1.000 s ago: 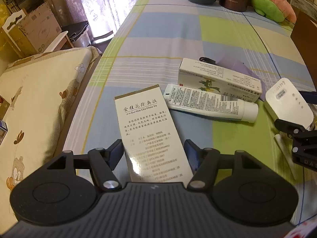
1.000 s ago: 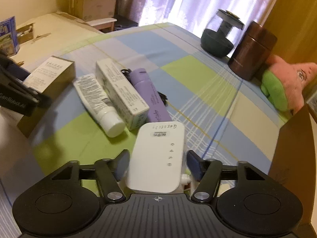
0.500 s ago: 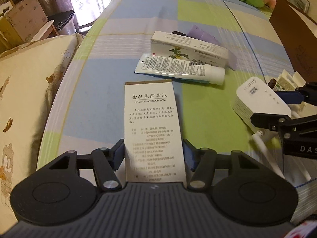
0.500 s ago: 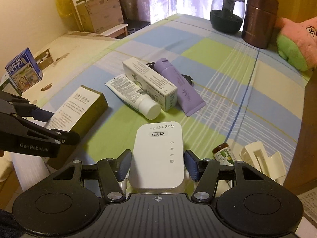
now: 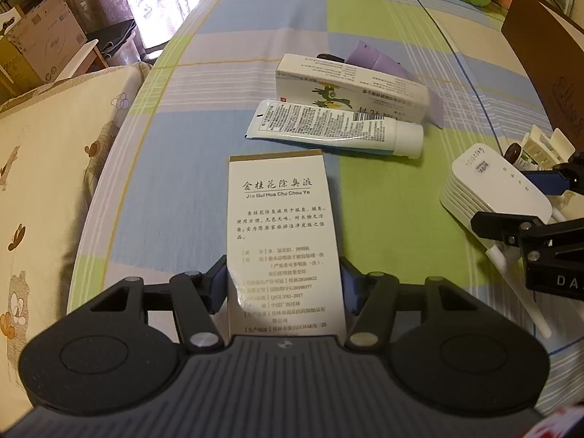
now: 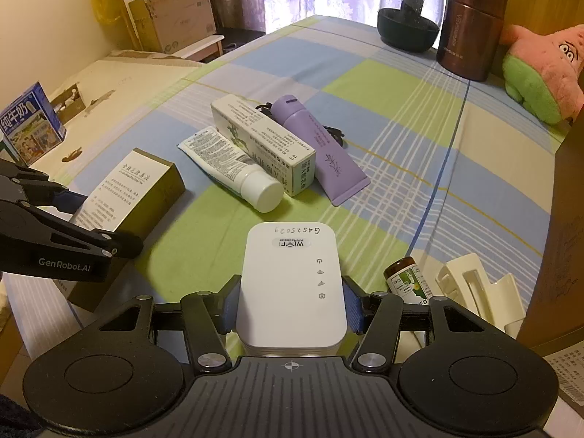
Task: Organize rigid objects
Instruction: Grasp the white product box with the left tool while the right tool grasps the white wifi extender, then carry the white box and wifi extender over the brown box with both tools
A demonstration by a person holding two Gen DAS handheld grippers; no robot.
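Jaws of left gripper (image 5: 284,284) clamp the olive box (image 5: 281,233); right gripper (image 6: 291,308) jaws closing (pads touching) on white repeater (image 6: 292,284).

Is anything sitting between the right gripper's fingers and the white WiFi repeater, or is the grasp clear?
Nothing visible is in the way. The white plastic WiFi repeater already lies between the right gripper fingers, whose jaws are closing on its sides. The small brown glass bottle stands just outside the right finger, not in the gap.
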